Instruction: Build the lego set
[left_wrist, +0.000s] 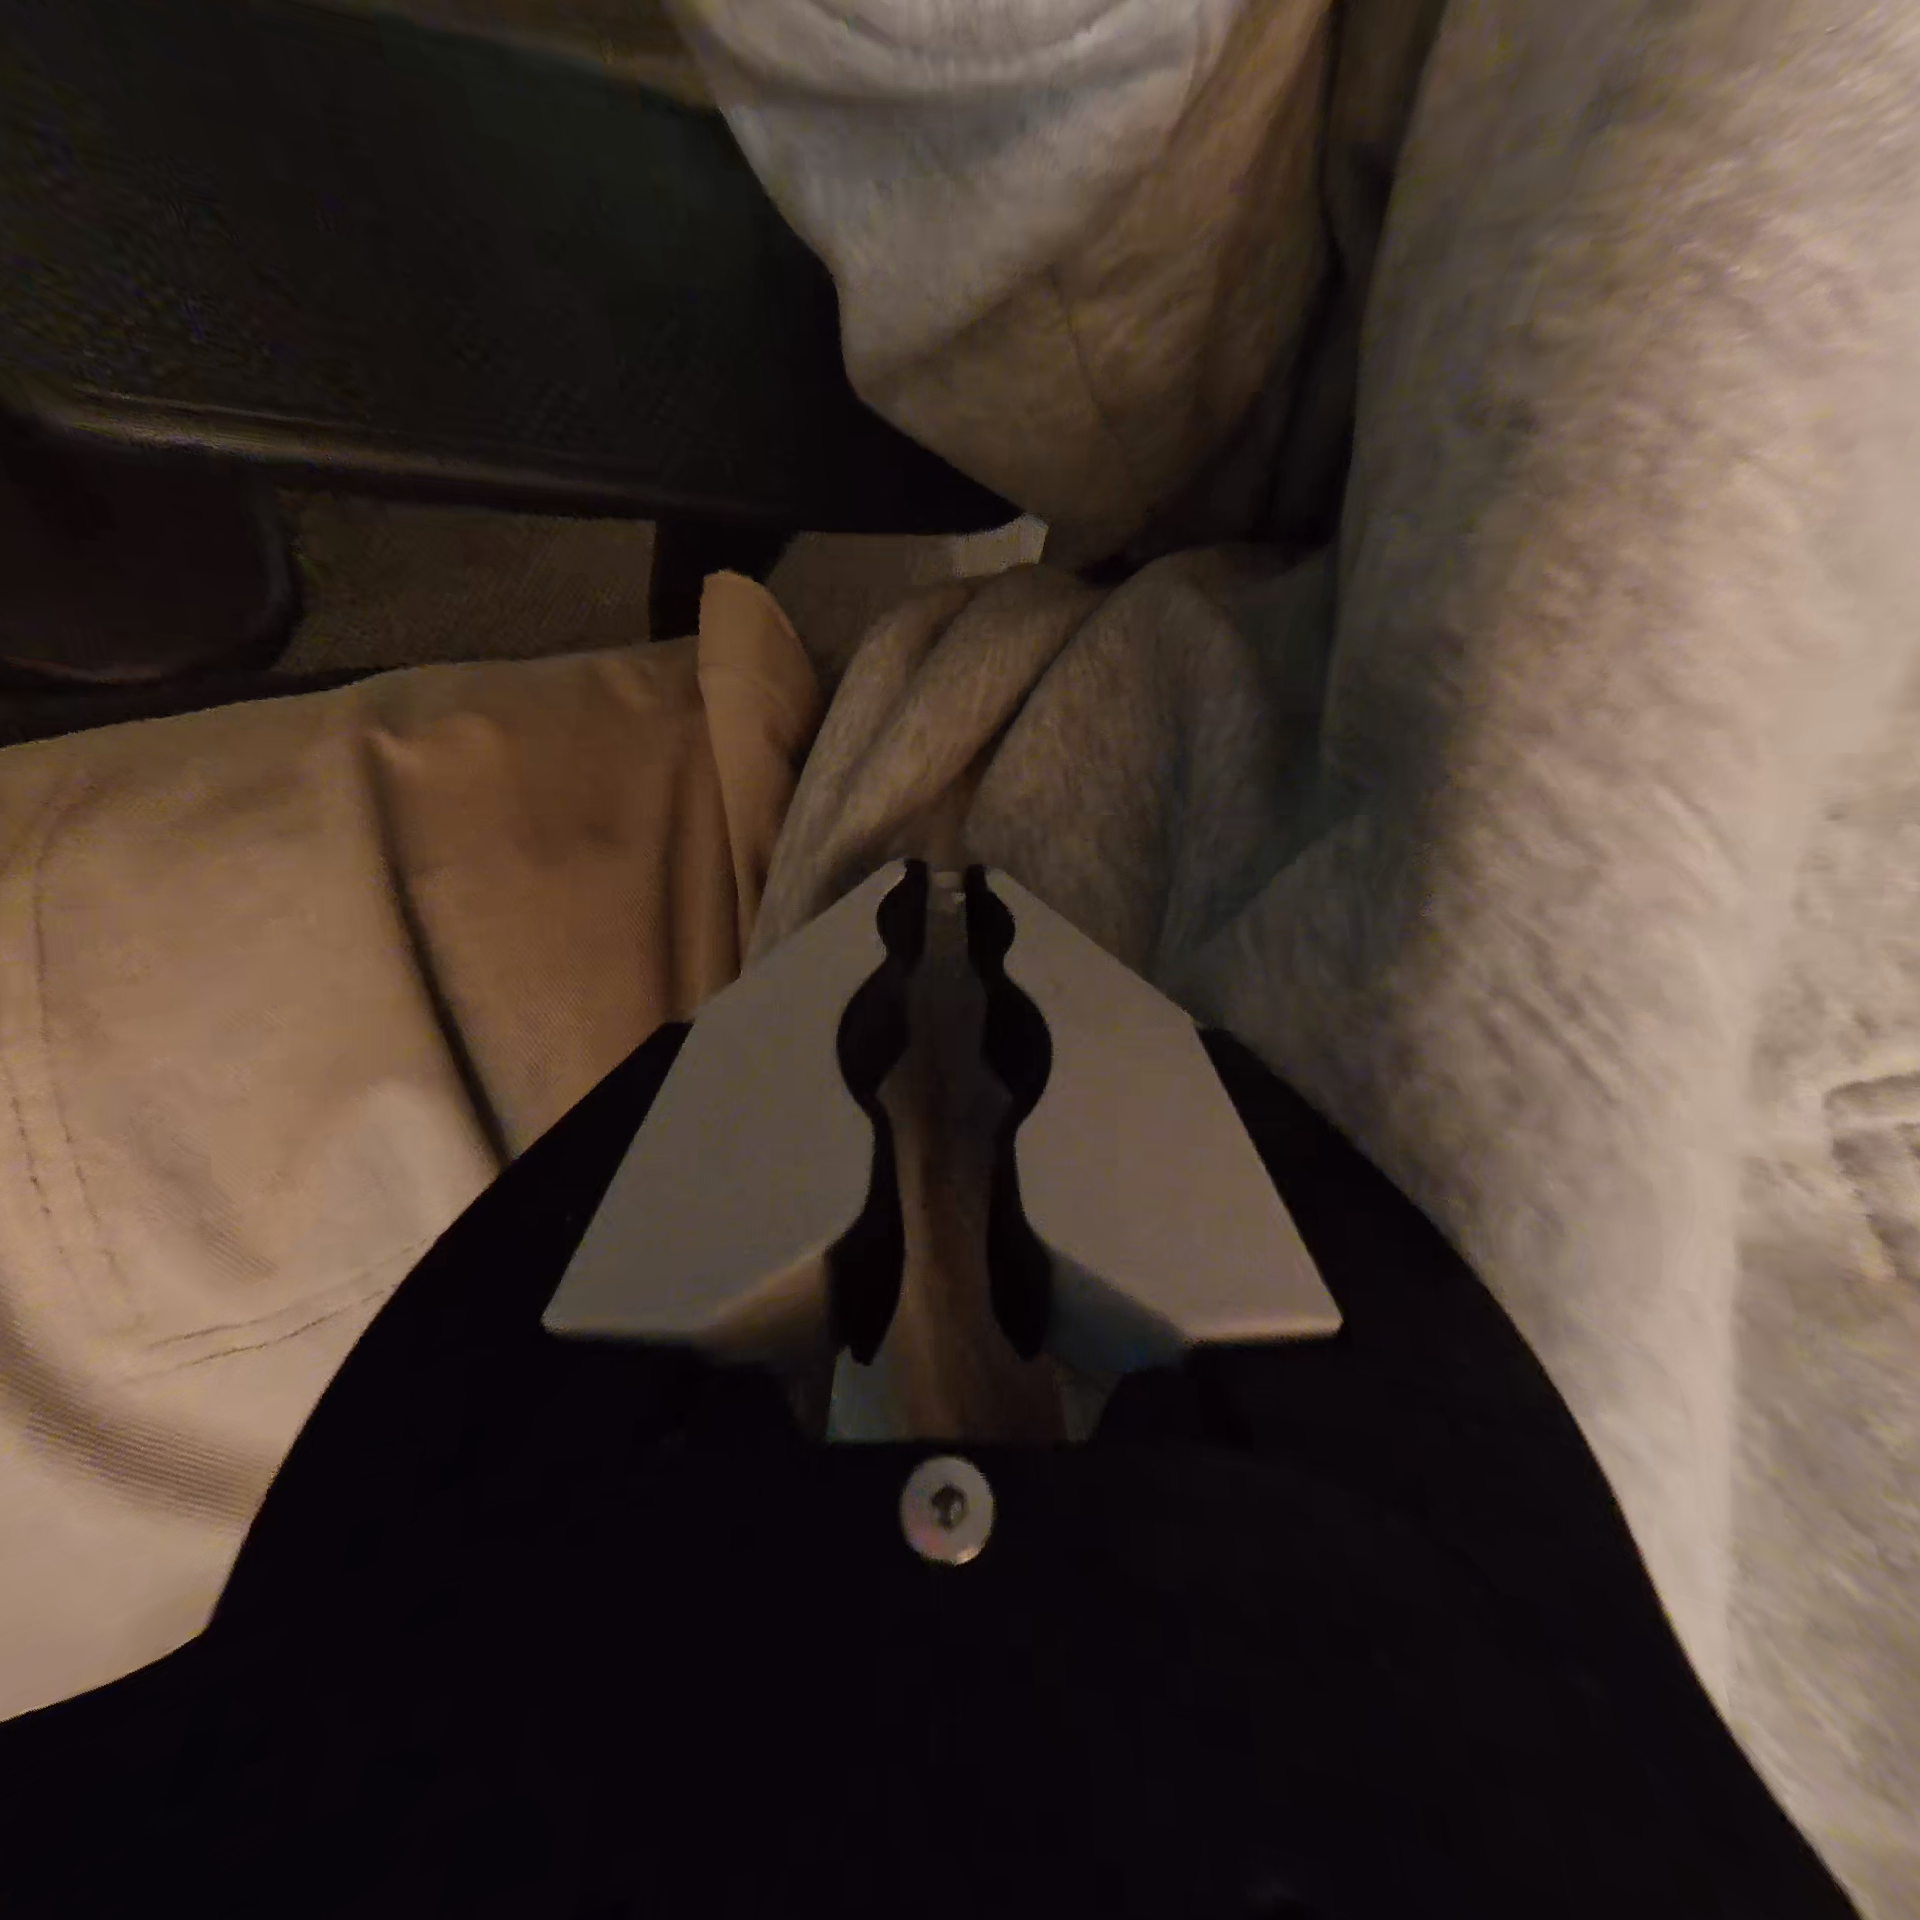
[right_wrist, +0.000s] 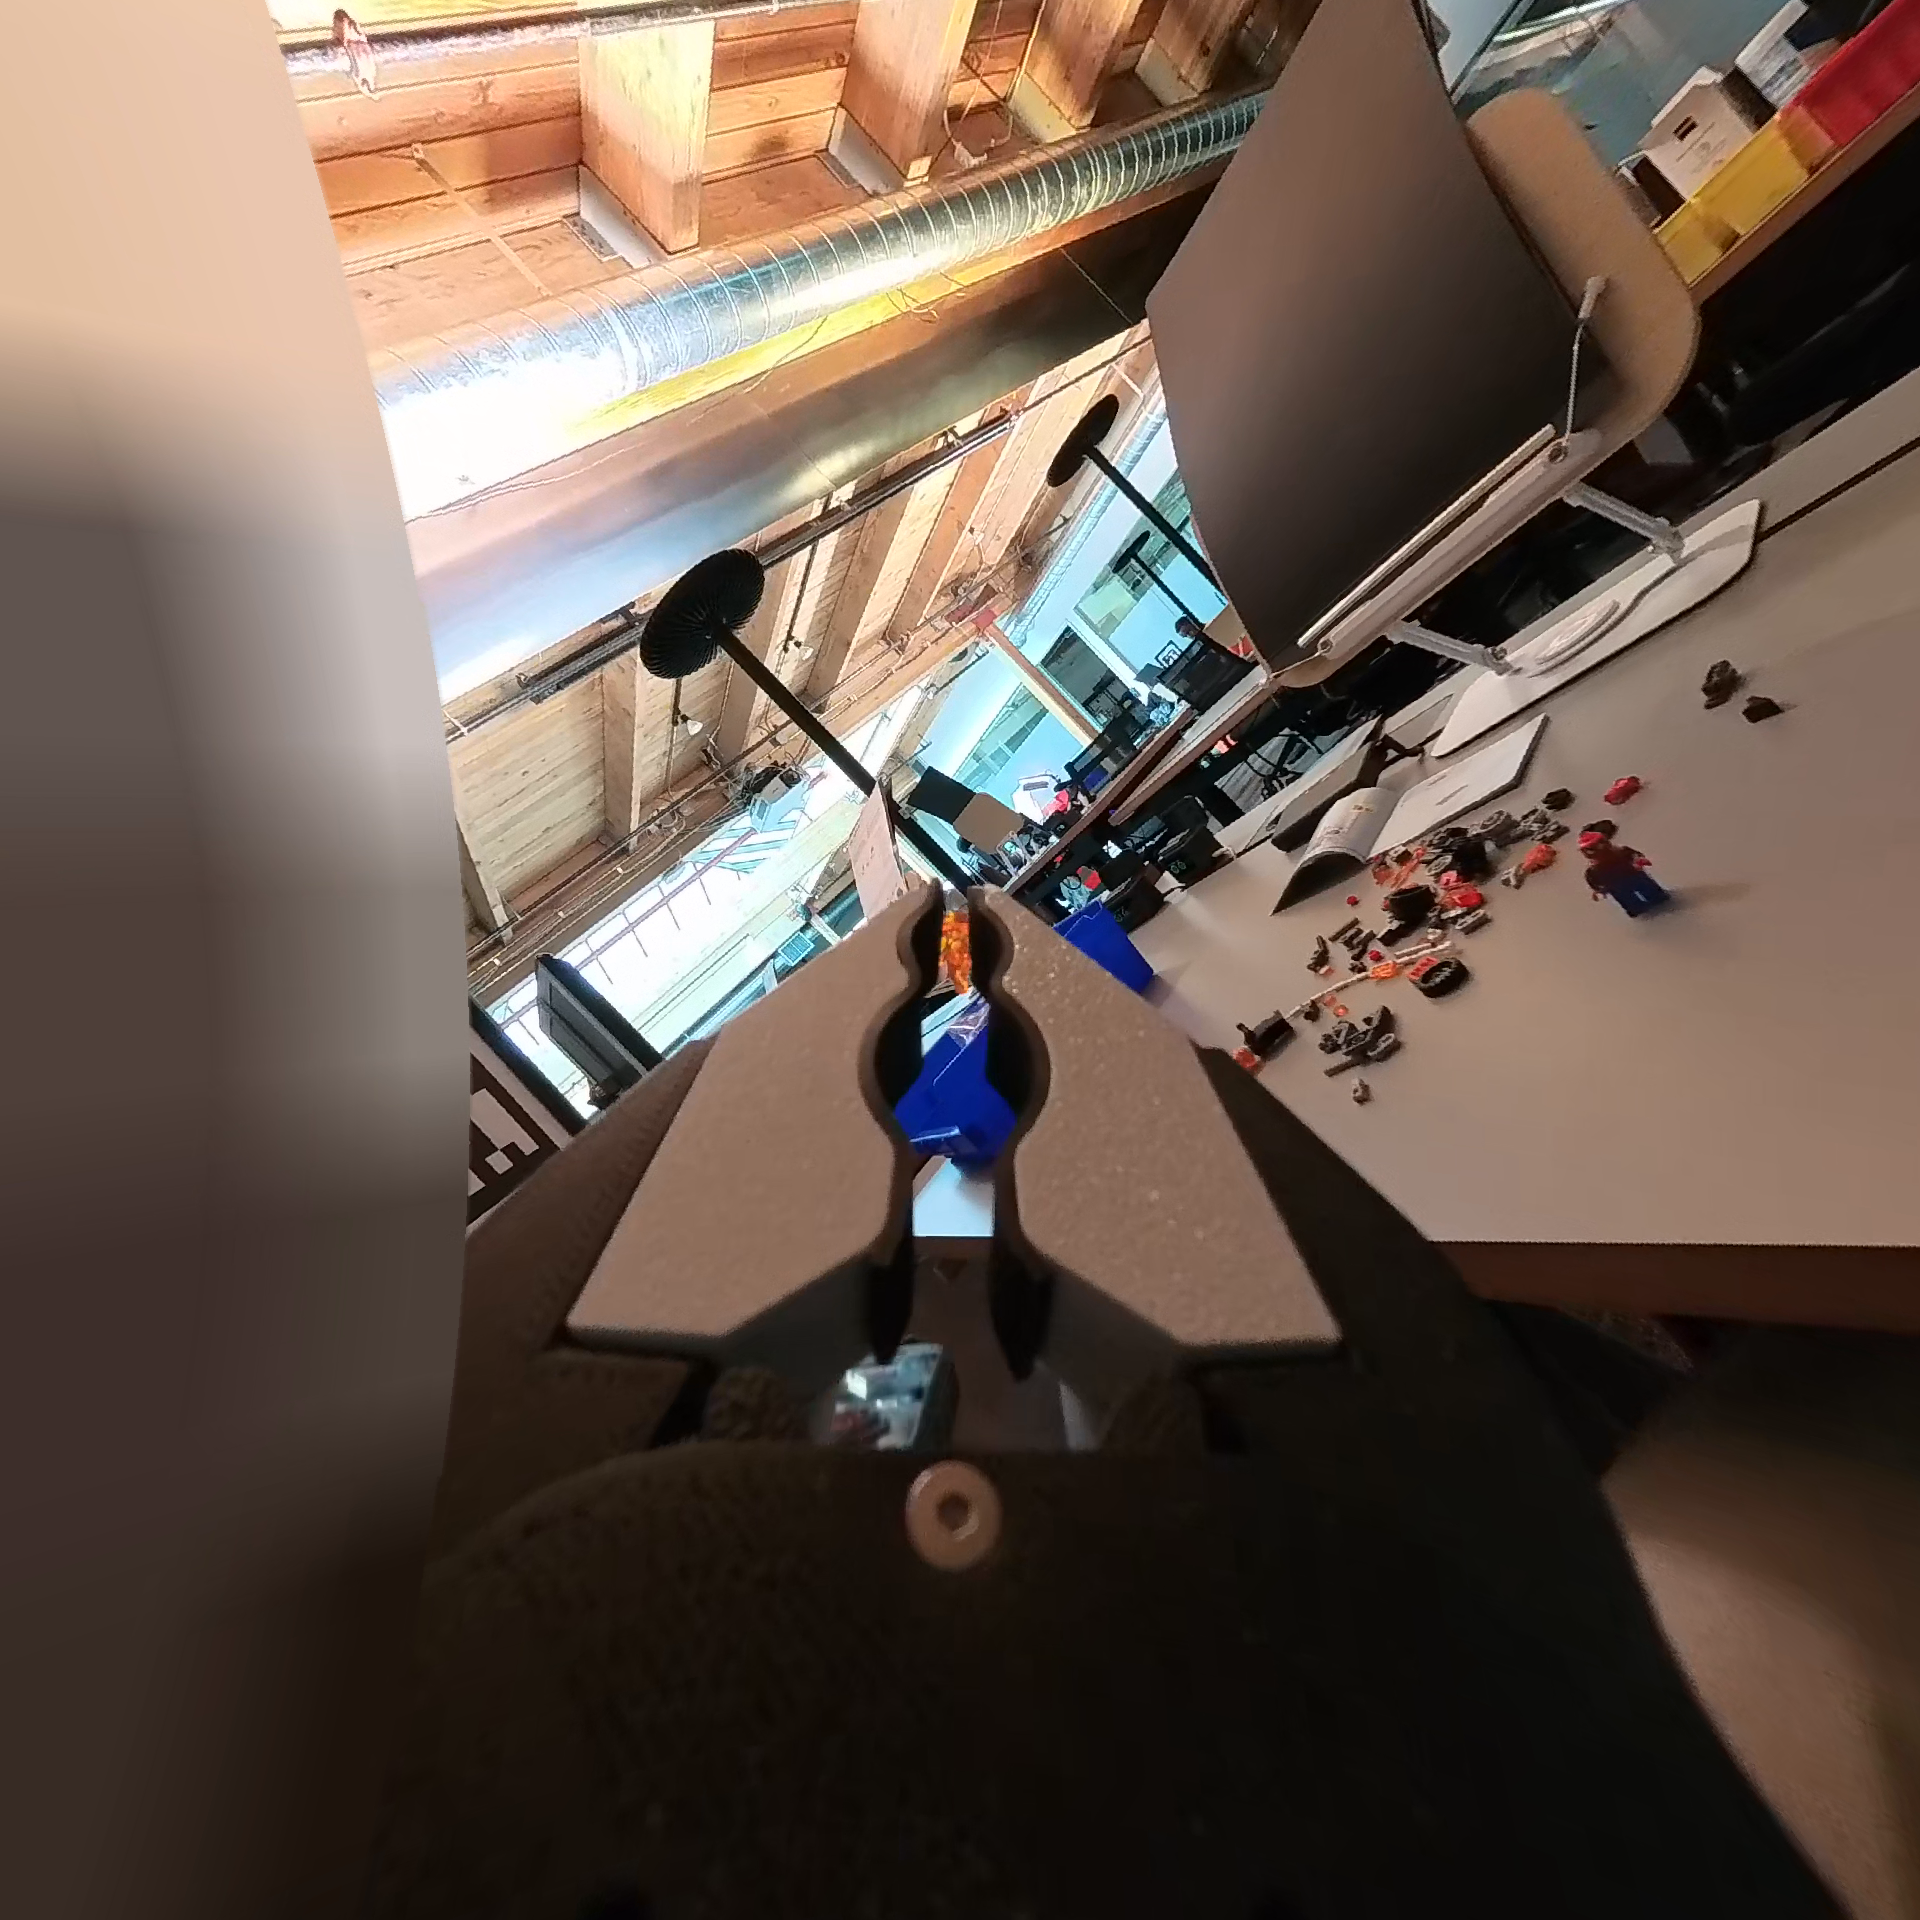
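My left gripper points down at a person's lap, away from the table. Its jaws are nearly closed on what looks like a small grey piece, dim and hard to make out. My right gripper is raised off the table's near edge and tilted. It is shut on a small translucent orange piece. Loose black, red and orange Lego parts lie scattered on the grey table to the right. A red and blue minifigure stands beside them, and an open instruction booklet lies behind.
A white fleece garment and beige trousers fill the left wrist view, with a dark chair behind. A blue bin stands past my right fingers. A monitor on a stand stands at the table's back.
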